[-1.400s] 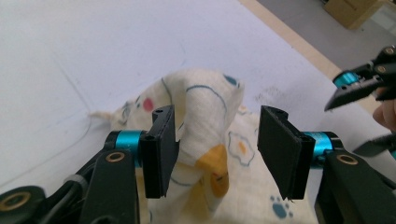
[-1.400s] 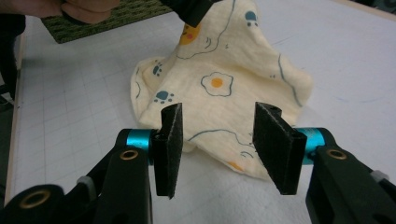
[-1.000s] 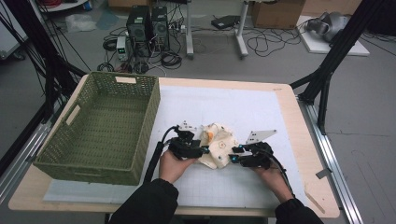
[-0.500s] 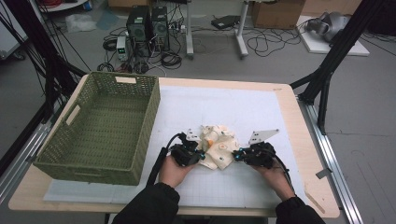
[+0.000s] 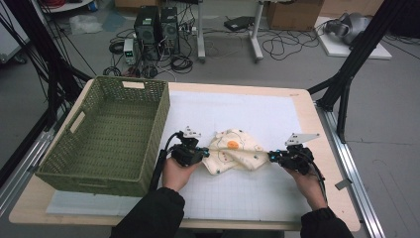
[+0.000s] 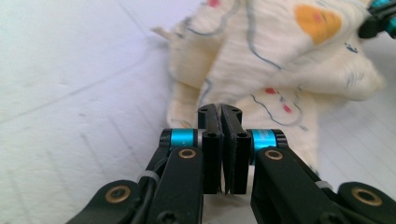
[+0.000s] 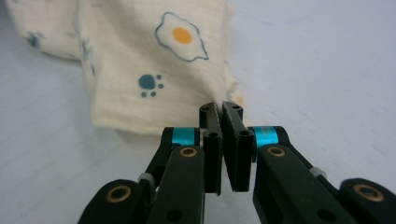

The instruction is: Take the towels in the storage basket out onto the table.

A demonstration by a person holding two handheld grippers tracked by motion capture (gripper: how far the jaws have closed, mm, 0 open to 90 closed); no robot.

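Cream muslin cloth printed with fried eggs and paw marks (image 5: 234,152), lying mid-desk on the white gridded mat (image 5: 257,114). Left hand-held gripper (image 5: 202,154) clenched on its 9 o'clock corner, right hand-held gripper (image 5: 271,156) on its 3 o'clock corner (both pinch fabric). Long axis runs 9-to-3 — open room at 3; green woven basket (image 5: 106,131) bounds 9 o'clock.

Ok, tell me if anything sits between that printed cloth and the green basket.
Nothing visible blocks that path. The cloth is pinched by the left gripper and the right gripper, stretched over the white mat. The basket stands just beyond the left gripper, its near wall being the one thing to lift over.
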